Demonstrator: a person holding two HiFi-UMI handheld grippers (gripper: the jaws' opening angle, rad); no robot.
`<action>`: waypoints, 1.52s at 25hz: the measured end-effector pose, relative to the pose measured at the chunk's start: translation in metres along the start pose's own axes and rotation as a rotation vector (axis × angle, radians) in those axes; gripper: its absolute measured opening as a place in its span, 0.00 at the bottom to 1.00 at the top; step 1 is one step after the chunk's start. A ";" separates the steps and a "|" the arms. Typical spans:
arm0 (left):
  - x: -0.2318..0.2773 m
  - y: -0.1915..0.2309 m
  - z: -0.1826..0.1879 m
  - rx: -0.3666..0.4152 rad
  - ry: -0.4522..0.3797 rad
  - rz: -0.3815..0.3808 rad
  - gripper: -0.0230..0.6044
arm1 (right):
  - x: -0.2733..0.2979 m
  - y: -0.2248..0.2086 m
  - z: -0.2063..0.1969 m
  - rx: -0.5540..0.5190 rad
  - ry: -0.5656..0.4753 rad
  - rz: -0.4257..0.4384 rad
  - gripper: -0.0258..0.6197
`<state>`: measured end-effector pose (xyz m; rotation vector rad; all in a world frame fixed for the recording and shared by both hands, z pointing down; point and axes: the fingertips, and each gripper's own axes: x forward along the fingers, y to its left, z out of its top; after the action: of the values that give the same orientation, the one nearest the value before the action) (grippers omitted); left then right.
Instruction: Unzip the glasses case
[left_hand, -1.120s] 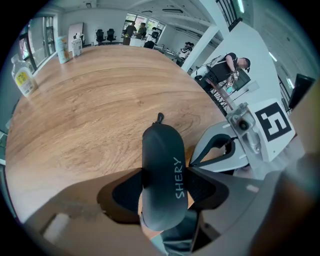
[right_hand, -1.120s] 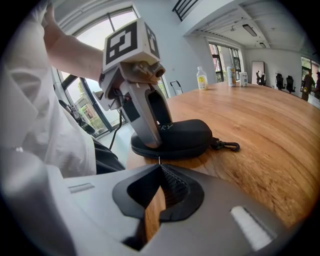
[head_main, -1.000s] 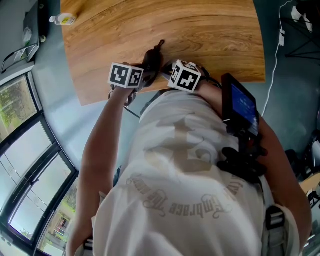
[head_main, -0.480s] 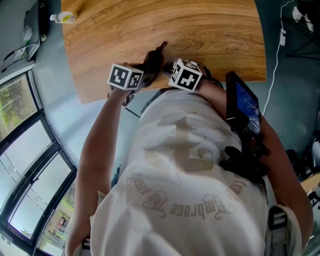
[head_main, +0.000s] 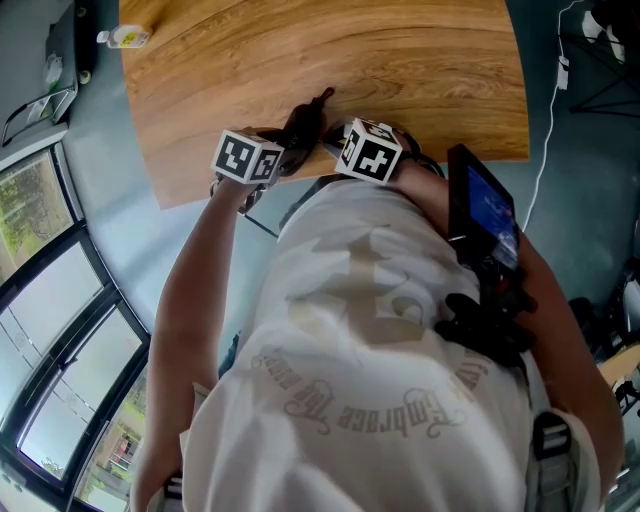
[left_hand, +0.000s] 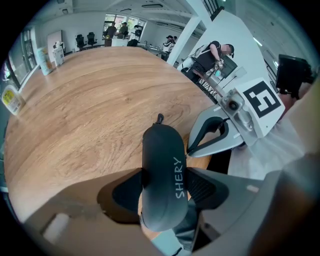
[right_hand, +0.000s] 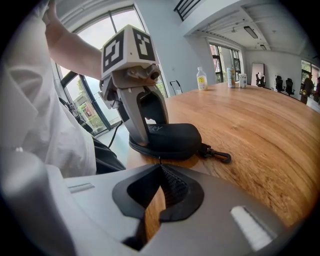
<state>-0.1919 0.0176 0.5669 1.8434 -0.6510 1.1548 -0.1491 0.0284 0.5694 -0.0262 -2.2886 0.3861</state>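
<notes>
Case (left_hand: 162, 175): dark, soft-shelled, oblong with rounded ends. White "SHERY" lettering runs along the top. It lies flat on the desk (left_hand: 75, 110), near the edge, lettered face up.

Left claw (left_hand: 165, 182) straddles it at mid-length, pads pressed on both long sides. A black clip (right_hand: 217, 154) trails from the end pointing away beyond left claw and rests on the desk.

The zip seam runs low round the side wall and looks closed along the stretch facing right claw (right_hand: 160, 167). A thin pull (right_hand: 160, 160) sticks out of that seam into right claw's tips, which are pinched together on it.
</notes>
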 end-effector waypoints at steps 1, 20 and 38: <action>0.001 -0.001 0.000 0.002 -0.001 -0.001 0.49 | -0.001 0.000 -0.001 -0.001 0.000 0.000 0.04; -0.002 -0.012 0.000 0.097 0.068 0.000 0.49 | -0.019 -0.006 -0.006 0.012 -0.022 -0.019 0.04; 0.000 -0.026 -0.002 0.228 0.111 -0.006 0.49 | -0.038 -0.016 -0.015 0.031 -0.022 -0.054 0.04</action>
<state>-0.1726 0.0328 0.5569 1.9512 -0.4651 1.3634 -0.1110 0.0117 0.5566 0.0553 -2.2996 0.3950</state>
